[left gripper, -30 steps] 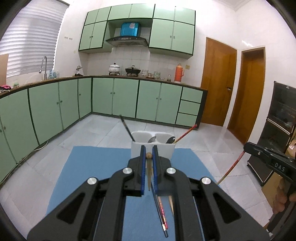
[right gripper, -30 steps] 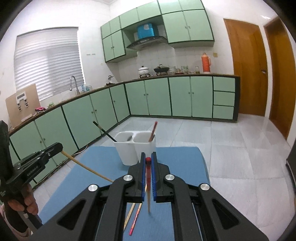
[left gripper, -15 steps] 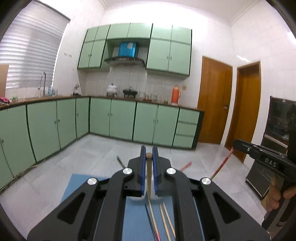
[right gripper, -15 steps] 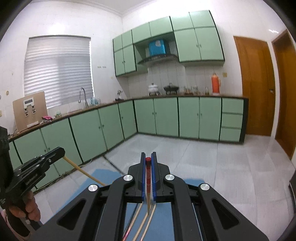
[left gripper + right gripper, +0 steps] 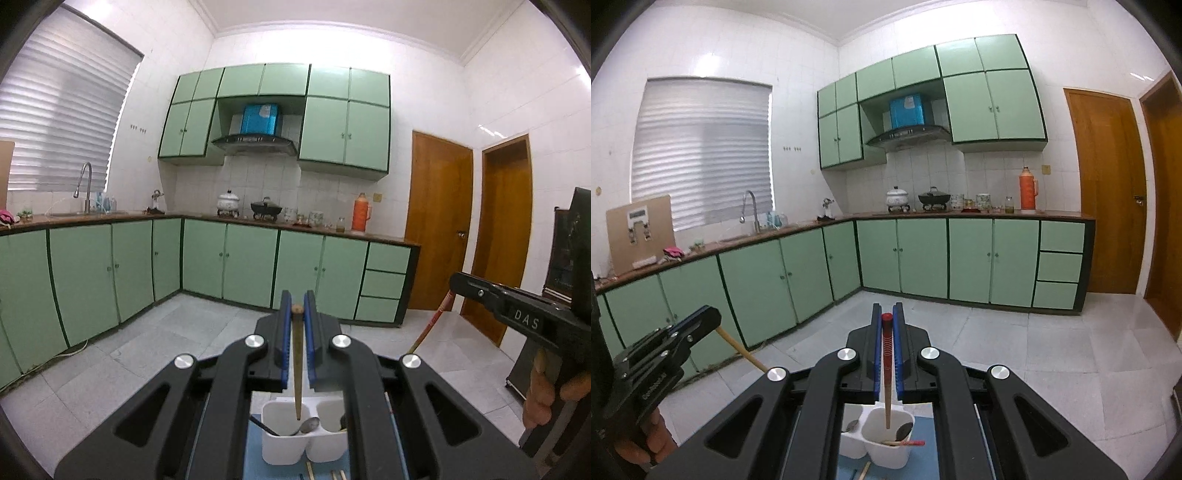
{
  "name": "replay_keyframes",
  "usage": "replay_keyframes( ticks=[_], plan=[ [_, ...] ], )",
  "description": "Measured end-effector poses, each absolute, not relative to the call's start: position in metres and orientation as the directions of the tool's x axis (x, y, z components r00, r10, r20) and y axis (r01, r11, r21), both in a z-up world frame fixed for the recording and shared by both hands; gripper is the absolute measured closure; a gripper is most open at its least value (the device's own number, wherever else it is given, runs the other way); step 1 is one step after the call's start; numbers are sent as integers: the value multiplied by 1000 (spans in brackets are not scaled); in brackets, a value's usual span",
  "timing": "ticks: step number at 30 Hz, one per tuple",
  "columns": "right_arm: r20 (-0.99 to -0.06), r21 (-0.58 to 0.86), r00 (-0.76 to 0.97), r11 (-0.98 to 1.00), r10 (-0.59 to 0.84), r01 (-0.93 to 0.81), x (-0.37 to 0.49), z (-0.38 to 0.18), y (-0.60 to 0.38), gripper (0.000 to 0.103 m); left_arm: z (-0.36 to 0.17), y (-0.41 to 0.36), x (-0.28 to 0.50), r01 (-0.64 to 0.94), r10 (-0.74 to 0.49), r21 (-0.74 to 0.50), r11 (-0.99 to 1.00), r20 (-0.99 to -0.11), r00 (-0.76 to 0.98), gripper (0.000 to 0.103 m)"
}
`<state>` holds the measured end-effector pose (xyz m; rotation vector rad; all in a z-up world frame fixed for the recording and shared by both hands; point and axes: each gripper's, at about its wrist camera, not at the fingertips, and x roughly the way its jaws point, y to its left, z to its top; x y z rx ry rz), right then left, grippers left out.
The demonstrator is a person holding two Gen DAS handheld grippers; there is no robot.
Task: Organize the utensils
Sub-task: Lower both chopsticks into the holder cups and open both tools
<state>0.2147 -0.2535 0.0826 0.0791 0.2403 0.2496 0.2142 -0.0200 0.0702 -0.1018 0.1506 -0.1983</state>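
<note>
Jaws of the left gripper (image 5: 297, 314) are pressed on a brown wooden chopstick (image 5: 297, 369), which is held upright with its tip just above the left compartment of the white utensil holder (image 5: 284, 448). Jaws of the right gripper (image 5: 887, 312) are pinched on a red-topped chopstick (image 5: 887, 373), whose tip hangs over the right compartment of the same holder. A spoon (image 5: 309, 425) and a black stick (image 5: 264, 430) are seen in the left compartment; a spoon bowl (image 5: 904, 430) and a red-ended chopstick (image 5: 905, 443) lie in the right one. Most of the holder is hidden by the gripper bodies, and its base is partly cut off. Only thin strips of the blue mat (image 5: 255, 452) on the counter are visible. Some loose chopsticks (image 5: 309, 472) at the lower edge are cut off, so their number cannot be told. Green cabinets (image 5: 923, 254) stand well behind.
</note>
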Motion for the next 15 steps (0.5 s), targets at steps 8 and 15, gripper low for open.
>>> replay_keyframes(
  ticks=[8,15],
  plan=[
    [-328,123,904,961,274,-246,256,33,-241,98,27,-20,266,185,-210,-120,975,-254,944,97],
    [-381,133,879,957,288,-256,263,6,-237,97,1,-12,278,176,-202,-113,978,-310,929,97]
  ],
)
